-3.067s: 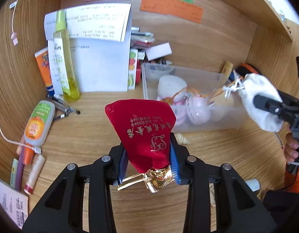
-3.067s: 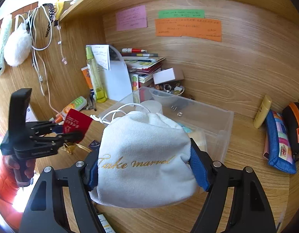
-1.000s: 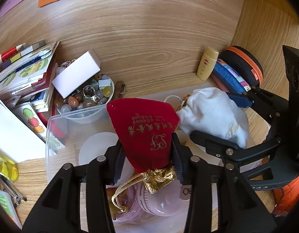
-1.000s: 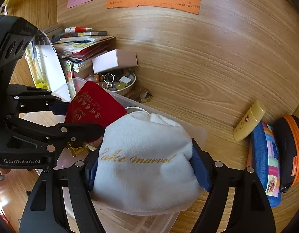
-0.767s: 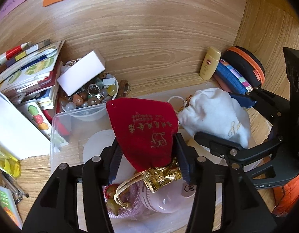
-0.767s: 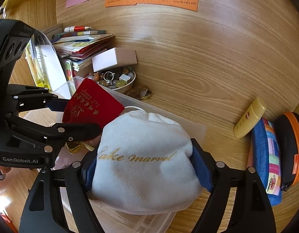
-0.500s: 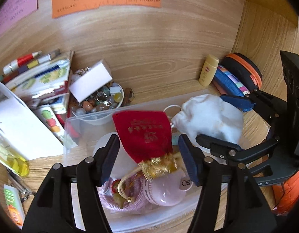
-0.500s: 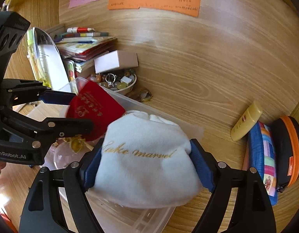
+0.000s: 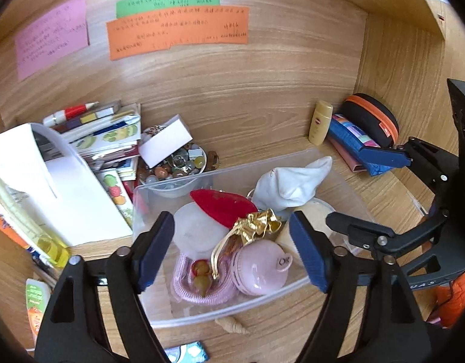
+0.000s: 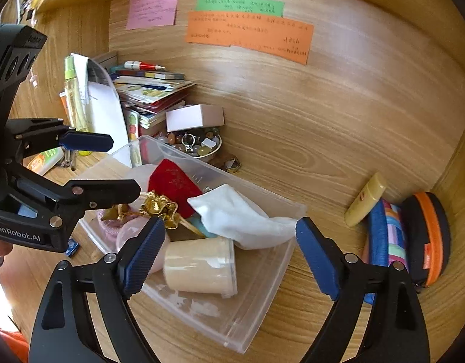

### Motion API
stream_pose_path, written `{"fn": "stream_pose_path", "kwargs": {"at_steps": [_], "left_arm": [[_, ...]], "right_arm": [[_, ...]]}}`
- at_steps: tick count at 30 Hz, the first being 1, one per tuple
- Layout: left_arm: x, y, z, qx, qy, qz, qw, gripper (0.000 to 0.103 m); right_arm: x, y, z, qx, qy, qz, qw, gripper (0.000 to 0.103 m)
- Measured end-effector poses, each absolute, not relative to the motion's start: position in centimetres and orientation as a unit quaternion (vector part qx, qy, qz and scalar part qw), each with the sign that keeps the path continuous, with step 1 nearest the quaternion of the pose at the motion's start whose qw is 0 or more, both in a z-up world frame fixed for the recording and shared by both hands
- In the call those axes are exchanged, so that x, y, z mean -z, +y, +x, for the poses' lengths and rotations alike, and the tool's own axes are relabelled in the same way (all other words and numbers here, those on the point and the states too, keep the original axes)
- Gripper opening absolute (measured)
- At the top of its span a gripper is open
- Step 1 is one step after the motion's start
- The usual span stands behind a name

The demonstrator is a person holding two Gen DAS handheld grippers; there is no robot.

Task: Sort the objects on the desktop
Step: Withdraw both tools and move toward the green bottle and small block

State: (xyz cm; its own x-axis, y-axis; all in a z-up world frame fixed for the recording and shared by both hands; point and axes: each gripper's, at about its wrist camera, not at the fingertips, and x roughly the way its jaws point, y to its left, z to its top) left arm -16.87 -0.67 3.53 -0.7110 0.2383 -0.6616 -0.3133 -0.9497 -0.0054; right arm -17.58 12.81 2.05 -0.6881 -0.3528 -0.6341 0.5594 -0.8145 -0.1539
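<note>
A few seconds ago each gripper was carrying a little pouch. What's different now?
Both pouches were let go into the clear plastic bin. The red pouch has left the left gripper and lies among the bin's contents; the white pouch has dropped from the right gripper. Both grippers' jaws are opening with nothing between them. The bead bowl, books and sticky notes stayed put.

Black tongs (image 9: 232, 251) (blue pads), orange sleeve (image 9: 454, 299)
</note>
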Motion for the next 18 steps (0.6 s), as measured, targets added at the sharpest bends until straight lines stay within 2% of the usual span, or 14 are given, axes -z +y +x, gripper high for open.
{"fn": "stream_pose_path", "kwargs": {"at_steps": [5, 7, 18], "left_arm": [[-3.9, -1.4, -14.8, -0.930, 0.057, -0.336, 0.139, 0.092], [-3.9, -1.8, -14.1, -0.931, 0.054, -0.335, 0.134, 0.093], [-2.1, -4.9, -9.3, -0.932, 0.025, -0.344, 0.107, 0.096]], "right_arm": [[-2.7, 13.1, -15.2, 0.907, 0.172, 0.292, 0.251, 0.089], [-2.7, 13.3, -14.1, 0.908, 0.171, 0.288, 0.251, 0.092], [-1.2, 13.8, -8.5, 0.908, 0.158, 0.290, 0.259, 0.093]]}}
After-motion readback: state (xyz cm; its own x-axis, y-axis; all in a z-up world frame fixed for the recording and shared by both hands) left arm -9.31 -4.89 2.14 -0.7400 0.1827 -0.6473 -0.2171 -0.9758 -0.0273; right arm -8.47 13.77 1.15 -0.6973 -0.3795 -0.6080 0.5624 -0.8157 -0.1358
